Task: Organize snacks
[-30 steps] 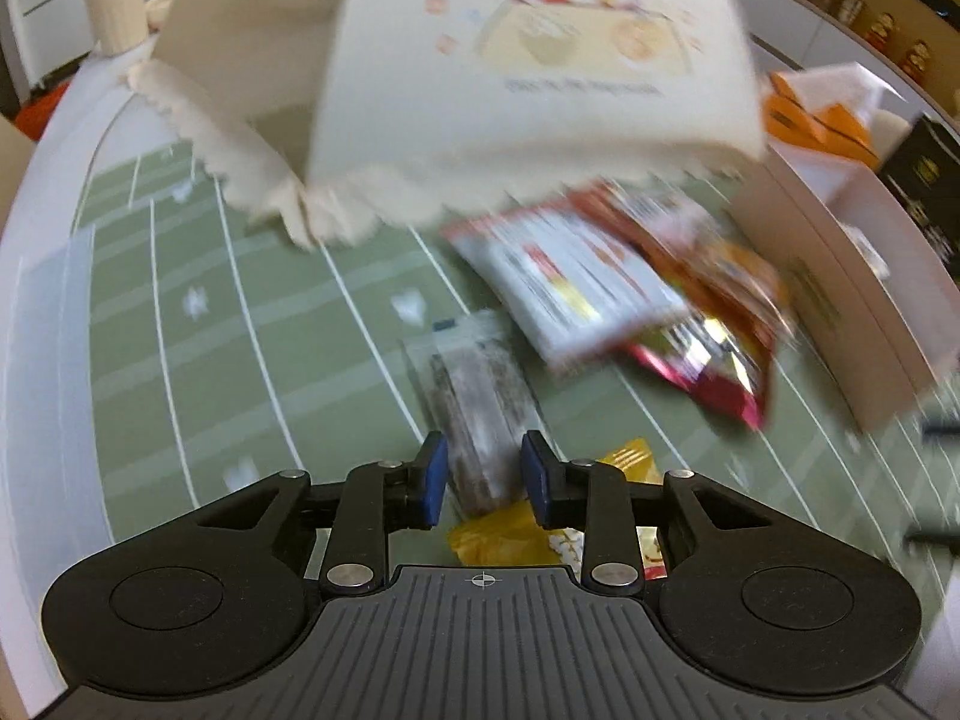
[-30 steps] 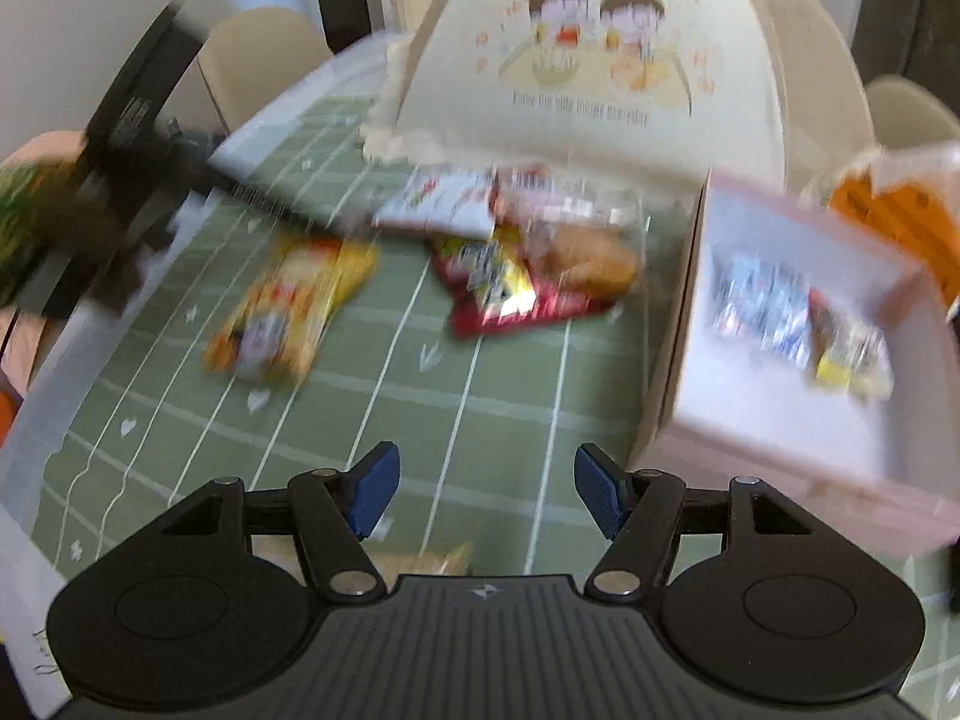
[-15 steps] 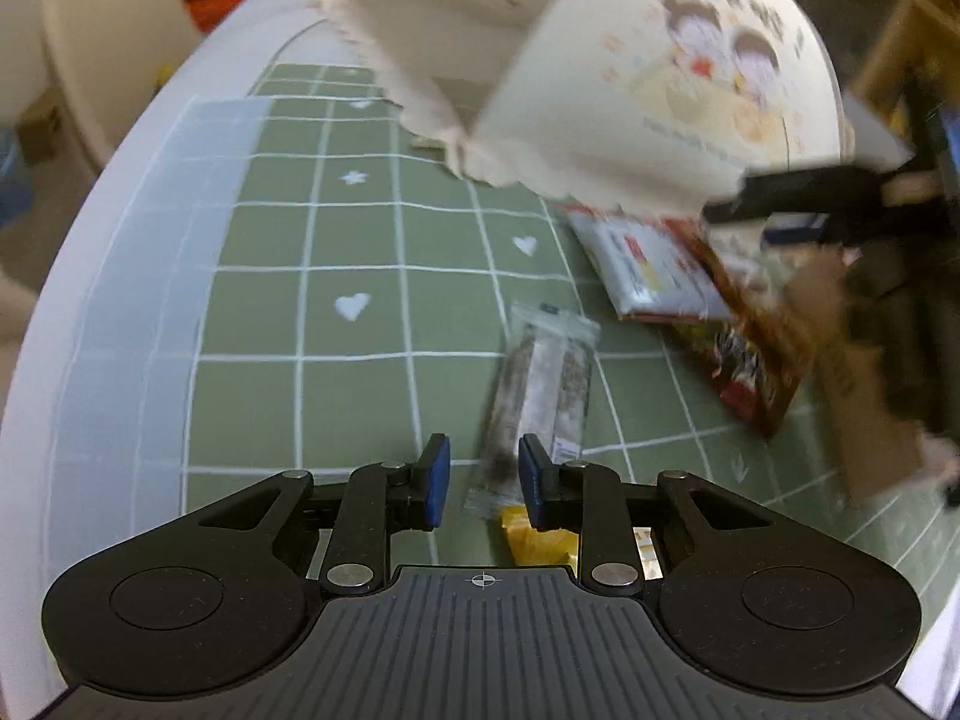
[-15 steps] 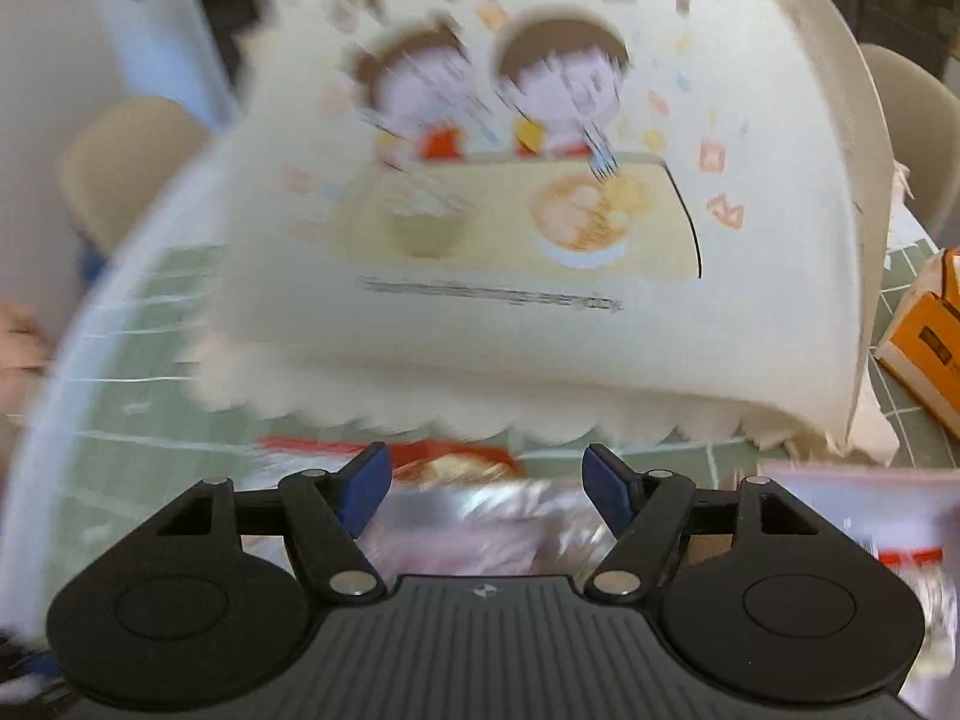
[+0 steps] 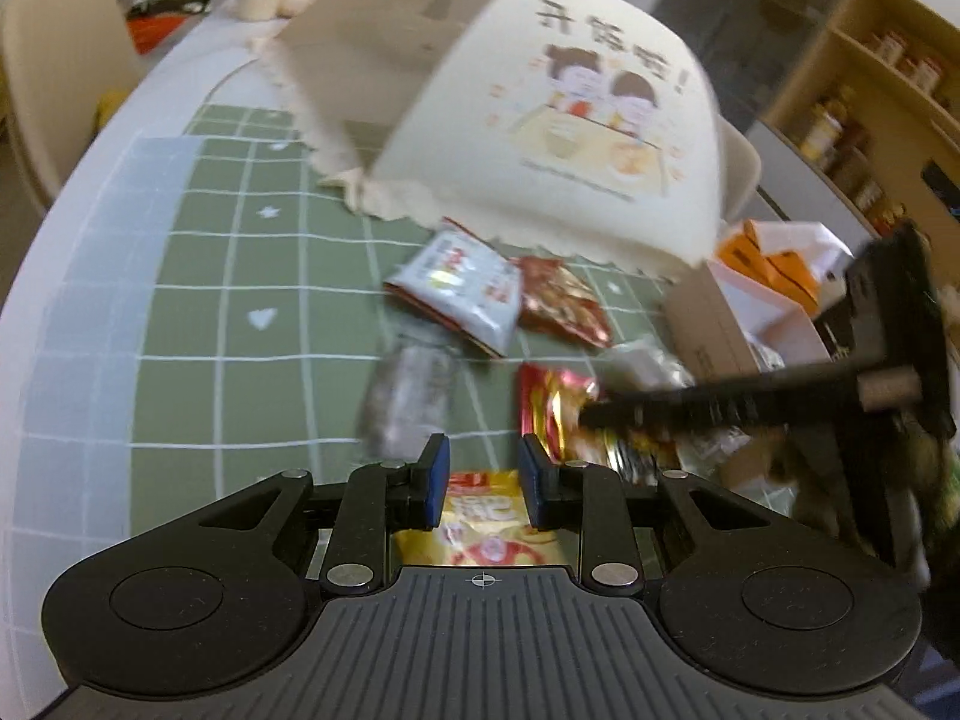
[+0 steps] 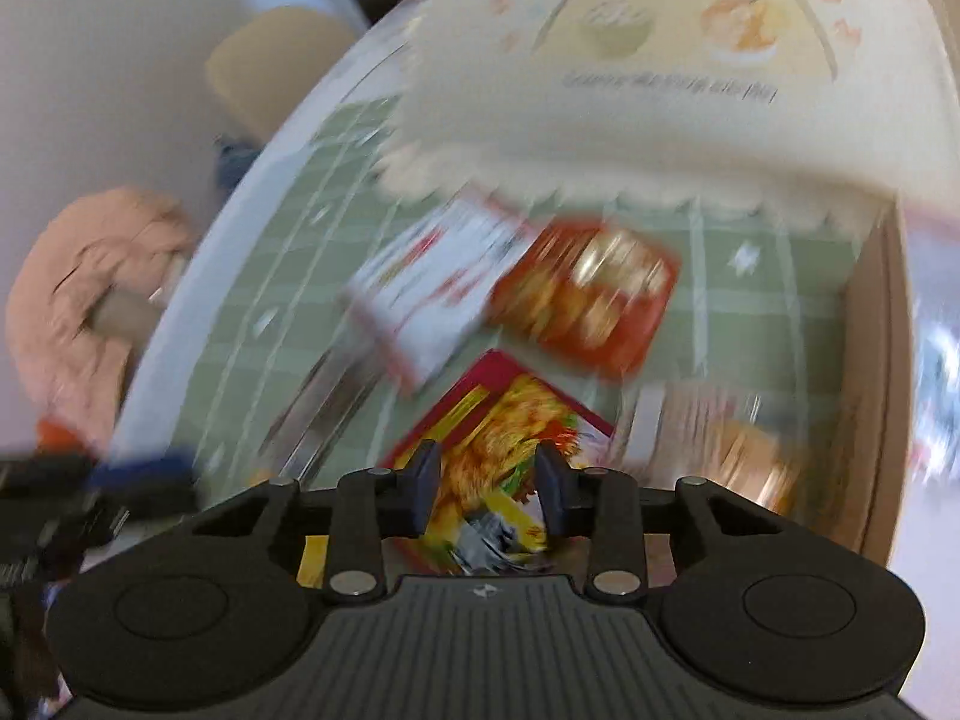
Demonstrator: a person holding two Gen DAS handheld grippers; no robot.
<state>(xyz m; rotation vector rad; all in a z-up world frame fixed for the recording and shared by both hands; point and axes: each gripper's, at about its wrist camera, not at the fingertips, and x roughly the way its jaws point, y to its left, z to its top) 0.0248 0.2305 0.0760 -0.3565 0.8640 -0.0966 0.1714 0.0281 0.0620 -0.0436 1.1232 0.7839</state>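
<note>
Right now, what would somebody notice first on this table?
The big cream fabric food cover with cartoon children stands out first, at the far side of the green grid tablecloth. In front of it lie scattered shiny snack packets: a white one beside a red one, with a yellow packet under the left hand-held gripper.

Beside the cardboard box [image 5: 714, 324], matt and brown on its outer wall, the snack packets are shiny film: a red foil pack [image 5: 549, 405] catches the light, and a white packet [image 5: 462, 282] is glossy. Under them lies a smooth green checked mat [image 5: 198, 300]. The cream food cover [image 5: 540, 138] behind looks like matt cloth with a frilled hem.
</note>
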